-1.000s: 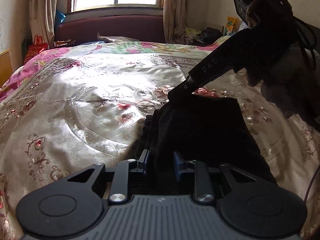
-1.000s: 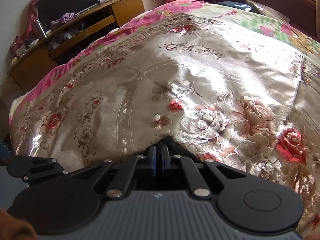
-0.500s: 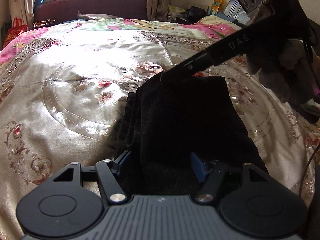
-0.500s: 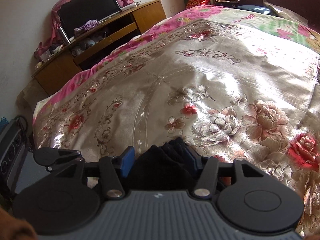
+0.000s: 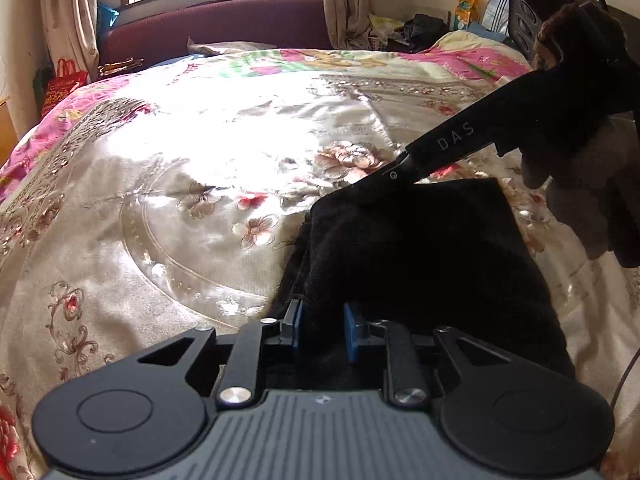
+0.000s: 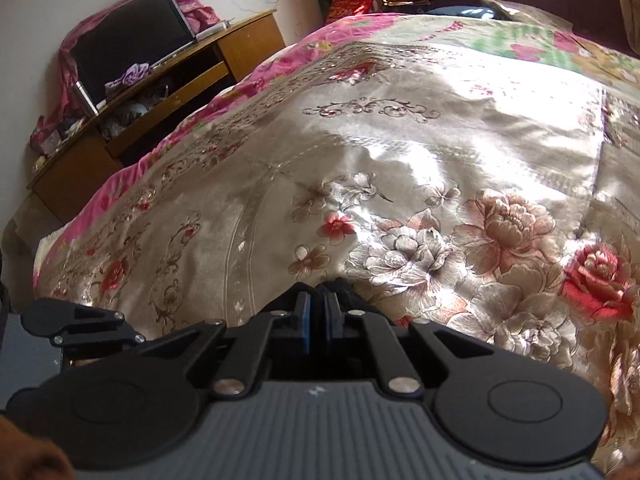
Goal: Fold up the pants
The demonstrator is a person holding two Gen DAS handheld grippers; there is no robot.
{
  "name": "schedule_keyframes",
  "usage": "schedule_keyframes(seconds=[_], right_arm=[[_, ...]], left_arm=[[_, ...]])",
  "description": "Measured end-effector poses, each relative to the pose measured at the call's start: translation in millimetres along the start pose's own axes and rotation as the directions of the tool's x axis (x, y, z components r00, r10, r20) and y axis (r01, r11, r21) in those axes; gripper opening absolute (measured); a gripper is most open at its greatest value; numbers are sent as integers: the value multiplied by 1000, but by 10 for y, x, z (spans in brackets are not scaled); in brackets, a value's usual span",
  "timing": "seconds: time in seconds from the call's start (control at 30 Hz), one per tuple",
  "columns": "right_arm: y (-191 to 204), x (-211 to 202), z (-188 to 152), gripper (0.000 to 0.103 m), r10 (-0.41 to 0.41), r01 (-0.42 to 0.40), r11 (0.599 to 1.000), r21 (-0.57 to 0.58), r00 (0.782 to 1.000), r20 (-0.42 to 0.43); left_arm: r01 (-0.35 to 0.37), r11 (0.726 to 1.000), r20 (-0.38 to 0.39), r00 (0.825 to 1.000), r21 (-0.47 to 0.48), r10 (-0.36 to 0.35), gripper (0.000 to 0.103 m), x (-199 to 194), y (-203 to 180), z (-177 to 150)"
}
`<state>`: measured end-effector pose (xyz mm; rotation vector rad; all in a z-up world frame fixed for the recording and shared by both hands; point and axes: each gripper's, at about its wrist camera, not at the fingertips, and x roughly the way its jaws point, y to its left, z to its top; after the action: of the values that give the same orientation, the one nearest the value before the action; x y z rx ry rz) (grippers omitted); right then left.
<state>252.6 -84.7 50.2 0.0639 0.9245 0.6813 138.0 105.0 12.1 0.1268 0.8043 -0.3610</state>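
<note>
The black pants (image 5: 420,248) lie in a thick folded stack on the flowered bedspread (image 5: 192,184), toward the near right part of the bed. The left gripper (image 5: 322,330) has its jaws partly drawn in around the near edge of the stack, blue pads pressing a bunched fold of cloth. The right gripper (image 6: 316,314), at the stack's far left corner, has its jaws nearly together with only a sliver of dark cloth between them — grasping that corner, as far as I can judge.

What worries me is the bulk. The left jaws hold a fat wad, and some layers may not be caught at all; if the stack is lifted or swung over, the lower layers could slide out and the fold would splay open. The right grip looks thin, so a tug might pull the corner free. The satin bedspread seems slippery too, so the whole bundle could skate instead of creasing.

Much is hard to read: the cloth is so dark that the layers and seams vanish, the right view shows almost none of the pants, and the stack's near edge sits hidden behind the left gripper's body.
</note>
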Motion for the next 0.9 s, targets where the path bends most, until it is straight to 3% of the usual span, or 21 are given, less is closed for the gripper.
schedule_keyframes(seconds=[0.07,0.13,0.2,0.3,0.43,0.57,0.67,0.73,0.83,0.9], right_arm=[[-33,226,-114,10,-37,37,999,5,999,-25],[5,228,-196,18,-54,54,999,5,998,11],[1,5,-199,32,-26,22,998,55,997,74],[-42,-499,-278,39,-22,4,995,100,984,176],[-200,-1005,-663,62,-18,-18,983,180,981,195],[-370,-1032,-1148,63,-15,-14,955,296,995,95],[-487,-862,-1348,64,13,-32,927,375,998,54],[-526,-731,-1406,67,35,-58,904,424,997,64],[-560,-630,-1419,72,43,-79,882,465,995,88],[-568,-646,-1438,72,39,-74,890,449,995,88]], left_arm=[[-18,1000,-23,1000,17,18,48,110,14,-71],[-23,1000,-19,1000,-4,23,64,33,89,-61],[-20,1000,-9,1000,-14,19,65,-108,166,7],[-84,996,25,996,23,84,64,-245,207,111],[7,1000,13,1000,-21,-7,64,-192,246,161],[59,998,-31,998,-27,-60,71,-11,169,112],[43,999,-43,998,-3,-43,87,62,191,94],[29,999,-48,998,24,-27,103,103,246,90],[10,999,-43,999,51,-8,103,108,294,76],[8,998,-40,999,60,-6,103,119,303,65]])
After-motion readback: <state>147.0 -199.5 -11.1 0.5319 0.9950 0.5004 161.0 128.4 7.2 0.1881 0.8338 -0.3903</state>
